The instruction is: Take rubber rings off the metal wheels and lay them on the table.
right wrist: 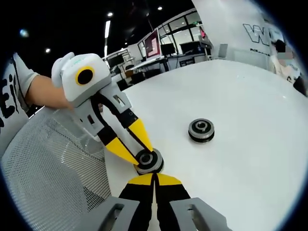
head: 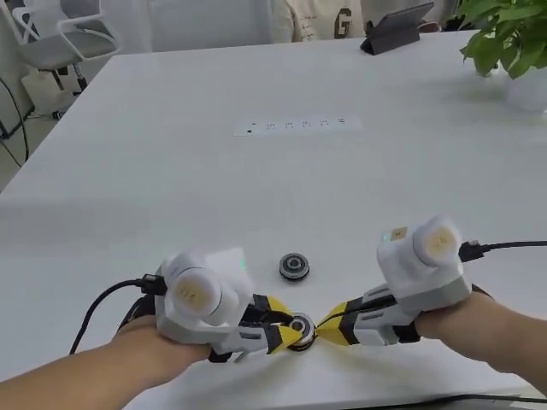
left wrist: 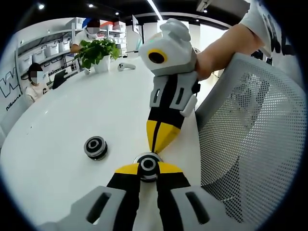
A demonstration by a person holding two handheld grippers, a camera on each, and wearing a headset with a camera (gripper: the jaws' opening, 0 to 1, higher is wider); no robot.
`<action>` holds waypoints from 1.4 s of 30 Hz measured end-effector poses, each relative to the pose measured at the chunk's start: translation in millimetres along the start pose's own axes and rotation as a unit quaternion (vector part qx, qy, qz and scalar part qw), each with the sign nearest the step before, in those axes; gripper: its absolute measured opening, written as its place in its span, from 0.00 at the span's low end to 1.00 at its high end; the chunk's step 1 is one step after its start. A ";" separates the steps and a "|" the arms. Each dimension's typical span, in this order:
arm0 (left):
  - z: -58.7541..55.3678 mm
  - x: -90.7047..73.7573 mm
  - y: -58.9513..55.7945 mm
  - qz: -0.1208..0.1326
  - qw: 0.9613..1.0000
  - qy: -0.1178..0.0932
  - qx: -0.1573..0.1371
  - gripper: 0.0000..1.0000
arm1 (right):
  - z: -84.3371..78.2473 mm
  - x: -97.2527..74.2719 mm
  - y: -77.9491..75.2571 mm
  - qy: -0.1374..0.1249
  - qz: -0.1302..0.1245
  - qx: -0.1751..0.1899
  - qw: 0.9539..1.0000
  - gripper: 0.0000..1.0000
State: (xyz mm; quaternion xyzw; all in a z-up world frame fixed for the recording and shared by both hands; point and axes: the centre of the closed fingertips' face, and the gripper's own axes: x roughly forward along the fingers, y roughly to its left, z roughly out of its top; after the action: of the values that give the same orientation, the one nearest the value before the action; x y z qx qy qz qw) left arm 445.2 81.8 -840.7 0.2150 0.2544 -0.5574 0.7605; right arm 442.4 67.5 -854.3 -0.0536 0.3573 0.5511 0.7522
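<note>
Your left forearm comes in low from the left and lies nearly flat over the table, so the left gripper points sideways toward the other one. Its two yellow-tipped jaws stand a little apart and clamp a metal wheel, one jaw on each side of it. In the left gripper view this wheel sits exactly between the tips. From the opposite side the right gripper meets it. Its jaws are pressed together, and their tips touch the rim of the wheel. Whether they pinch something there, you cannot tell. Your right forearm enters from the right, also low, with the wrist straight behind the gripper. A second wheel lies flat on the table beyond both pairs of jaws, near them but touching neither.
</note>
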 end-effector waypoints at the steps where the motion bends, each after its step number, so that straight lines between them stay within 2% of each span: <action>1: -0.2 0.1 0.2 0.000 1.000 0.000 -0.002 0.07 | 0.1 -0.1 -0.5 -0.002 0.000 0.005 1.000 0.00; 3: -0.3 0.0 0.1 0.001 1.000 0.001 -0.002 0.07 | 1.2 -0.7 -2.1 -0.007 -0.002 0.016 1.000 0.00; 5: -0.2 0.0 -0.8 0.002 1.000 0.002 0.000 0.07 | 9.2 -1.9 -2.2 -0.031 0.001 0.044 0.999 0.00; 10: 0.5 0.8 -1.7 0.006 1.000 0.006 0.001 0.07 | 9.5 -2.5 -0.7 -0.032 0.005 0.052 0.998 0.00; 33: 0.8 2.5 -2.3 0.012 1.000 0.010 0.003 0.07 | 17.1 3.3 13.8 -0.039 0.033 0.031 0.998 0.00; 38: 1.0 2.6 -2.0 0.012 1.000 0.009 0.001 0.07 | 16.4 2.2 20.6 -0.041 0.050 0.032 0.997 0.00; 42: 1.1 2.6 -1.9 0.012 1.000 0.008 0.000 0.07 | 15.6 1.6 18.3 -0.041 0.045 0.029 0.998 0.00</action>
State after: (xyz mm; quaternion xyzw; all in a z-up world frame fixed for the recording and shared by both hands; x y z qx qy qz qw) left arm 444.2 78.6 -841.6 0.2225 0.2577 -0.5468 0.7649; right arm 434.2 83.3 -838.0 0.0069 0.3435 0.5757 0.7420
